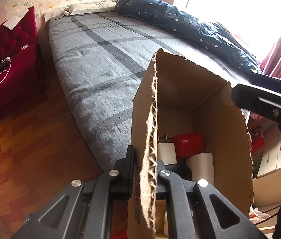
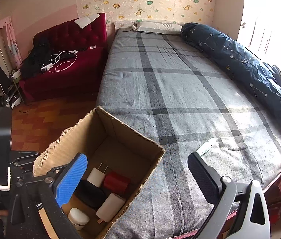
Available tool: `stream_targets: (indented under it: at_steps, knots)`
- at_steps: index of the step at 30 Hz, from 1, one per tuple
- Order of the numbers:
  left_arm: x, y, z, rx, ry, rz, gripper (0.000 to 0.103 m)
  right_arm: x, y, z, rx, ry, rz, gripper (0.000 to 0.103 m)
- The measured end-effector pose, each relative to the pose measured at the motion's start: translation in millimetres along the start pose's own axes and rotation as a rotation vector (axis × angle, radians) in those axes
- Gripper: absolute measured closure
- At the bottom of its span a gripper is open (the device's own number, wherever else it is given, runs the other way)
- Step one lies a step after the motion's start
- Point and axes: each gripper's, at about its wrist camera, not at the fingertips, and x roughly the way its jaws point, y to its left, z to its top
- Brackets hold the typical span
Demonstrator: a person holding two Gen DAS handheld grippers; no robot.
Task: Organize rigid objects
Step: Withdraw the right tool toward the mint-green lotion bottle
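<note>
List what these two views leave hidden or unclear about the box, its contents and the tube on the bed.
- Cardboard box, left wrist view: the torn wall clamped by the left gripper hides the round white item.
- Black item, right wrist view: the right gripper's blue pad covers part; too dark to identify.
- White tube on the bed: the black finger cuts off its near end; label unreadable.
</note>
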Motion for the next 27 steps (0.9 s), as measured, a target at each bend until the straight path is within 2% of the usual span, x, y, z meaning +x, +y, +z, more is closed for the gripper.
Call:
stream_targets:
  at_steps: [12, 16, 27]
  knots:
    - [2.2, 8.5, 1.5, -0.019, -0.005, -0.008, 0.094, 6.0, -61.8, 15.3, 0.127, -0.007, -0.092, 0.0]
    - [3.8, 12.4, 2.8, -0.028, -0.003, -0.006, 0.094, 15.8, -87.6, 20.5, 0.183, 0.0, -0.148, 0.0]
    - [11.7, 18.6, 8.7, -0.037, 0.005, -0.011, 0.094, 78.1, -145.1, 11.5, 0.322, 0.087, -0.24, 0.0]
